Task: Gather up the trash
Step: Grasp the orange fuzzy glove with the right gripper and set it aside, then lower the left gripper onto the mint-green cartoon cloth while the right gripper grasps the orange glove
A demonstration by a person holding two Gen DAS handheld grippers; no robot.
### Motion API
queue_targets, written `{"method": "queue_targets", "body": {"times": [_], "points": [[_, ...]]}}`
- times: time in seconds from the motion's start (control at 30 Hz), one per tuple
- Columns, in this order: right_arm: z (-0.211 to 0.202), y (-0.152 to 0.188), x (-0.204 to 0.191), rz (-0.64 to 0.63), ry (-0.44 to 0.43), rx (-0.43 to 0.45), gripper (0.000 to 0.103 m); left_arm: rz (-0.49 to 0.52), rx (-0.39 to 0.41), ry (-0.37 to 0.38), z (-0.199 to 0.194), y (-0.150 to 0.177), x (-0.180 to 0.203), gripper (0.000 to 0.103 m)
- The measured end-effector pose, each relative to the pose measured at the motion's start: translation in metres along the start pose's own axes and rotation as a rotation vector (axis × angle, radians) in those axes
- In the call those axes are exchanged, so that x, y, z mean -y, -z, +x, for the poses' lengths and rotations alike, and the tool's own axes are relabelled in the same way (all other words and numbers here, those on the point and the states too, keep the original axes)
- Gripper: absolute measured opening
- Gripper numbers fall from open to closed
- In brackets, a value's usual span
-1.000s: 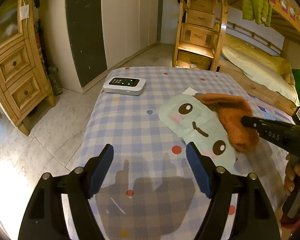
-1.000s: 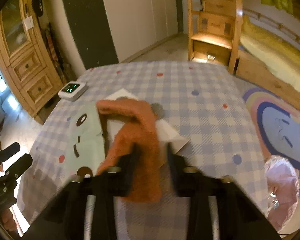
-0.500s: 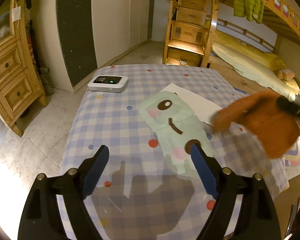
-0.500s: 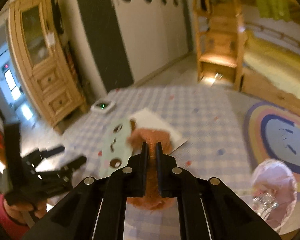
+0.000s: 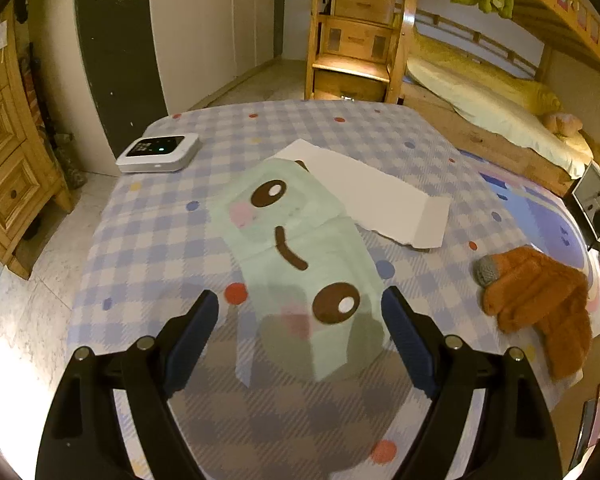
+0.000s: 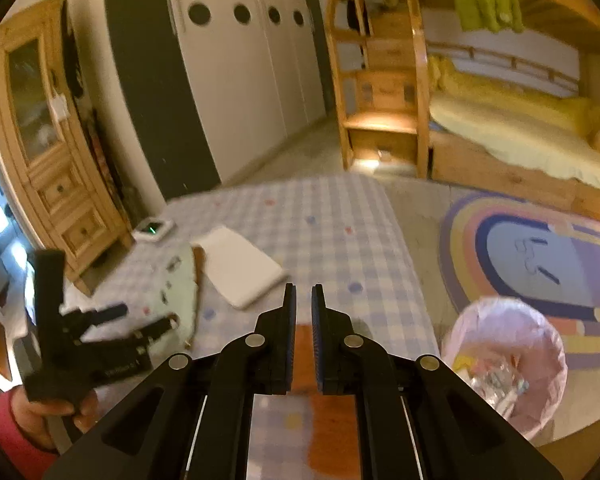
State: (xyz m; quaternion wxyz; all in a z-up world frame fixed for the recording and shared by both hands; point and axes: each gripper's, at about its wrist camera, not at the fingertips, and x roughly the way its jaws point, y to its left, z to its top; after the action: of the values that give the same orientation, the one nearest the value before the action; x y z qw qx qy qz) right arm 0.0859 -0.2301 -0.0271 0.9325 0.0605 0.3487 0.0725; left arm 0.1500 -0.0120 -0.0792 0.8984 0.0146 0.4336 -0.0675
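Trash on the bench (image 5: pixel 148 248) consists of a mint-green wrapper (image 5: pixel 300 264) printed with a cartoon face and a torn white paper sheet (image 5: pixel 376 200); the wrapper lies across the middle of the checked, dotted cloth, and its far end overlaps the near edge of the white sheet. The left claw (image 5: pixel 300 332) hovers over the wrapper's near end with its blue-padded fingers (image 5: pixel 192 332) spread wide on either side of it, holding nothing. An orange knitted glove (image 5: pixel 540 300) with a grey fingertip lies at the bench's right edge, well apart from the wrapper, with part of it hanging over the side. A white device (image 5: pixel 158 154) with a dark screen and a green light sits at the far left corner of the bench.

From the right wrist view, the right claw (image 6: pixel 303 316) has its fingers close together with a narrow gap between them, and nothing is pinched in that gap; an orange patch, blurred, shows below and behind the fingers. The left claw (image 6: pixel 140 322) appears at the left of this view, gripped by a hand (image 6: pixel 48 412) in a red sleeve. A bin lined with a pink bag (image 6: pixel 508 360) stands on the floor just beside the bench's right side, with some scraps inside it. A striped rug (image 6: pixel 540 256) lies beyond it, near a wooden bunk bed (image 6: pixel 520 148).
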Motion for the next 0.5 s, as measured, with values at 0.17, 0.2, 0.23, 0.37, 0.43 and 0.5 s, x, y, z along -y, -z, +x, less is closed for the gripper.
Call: {"method": "queue_targets", "body": {"times": [0.17,0.2,0.23,0.37,0.43,0.5], "points": [[-0.003,0.005,0.009,0.022,-0.007,-0.006,0.01,0.021,-0.037,-0.024,0.018,-0.004,0.005,0.076],[-0.003,0.006,0.01,0.023,-0.006,-0.01,0.01,0.016,-0.028,-0.019,0.018,-0.004,0.005,0.072],[-0.004,0.006,0.011,0.023,-0.006,-0.011,0.01,0.02,-0.03,-0.008,0.018,-0.004,0.006,0.063],[-0.004,0.01,0.013,0.035,-0.006,-0.02,0.01,0.075,-0.011,-0.009,0.013,-0.001,0.015,0.049],[-0.005,0.011,0.012,0.036,-0.005,-0.022,0.01,0.063,-0.011,0.001,0.012,-0.001,0.01,0.022],[-0.008,0.013,0.011,0.034,-0.003,-0.02,0.01,0.043,-0.014,0.004,0.01,-0.002,0.001,0.014]]}}
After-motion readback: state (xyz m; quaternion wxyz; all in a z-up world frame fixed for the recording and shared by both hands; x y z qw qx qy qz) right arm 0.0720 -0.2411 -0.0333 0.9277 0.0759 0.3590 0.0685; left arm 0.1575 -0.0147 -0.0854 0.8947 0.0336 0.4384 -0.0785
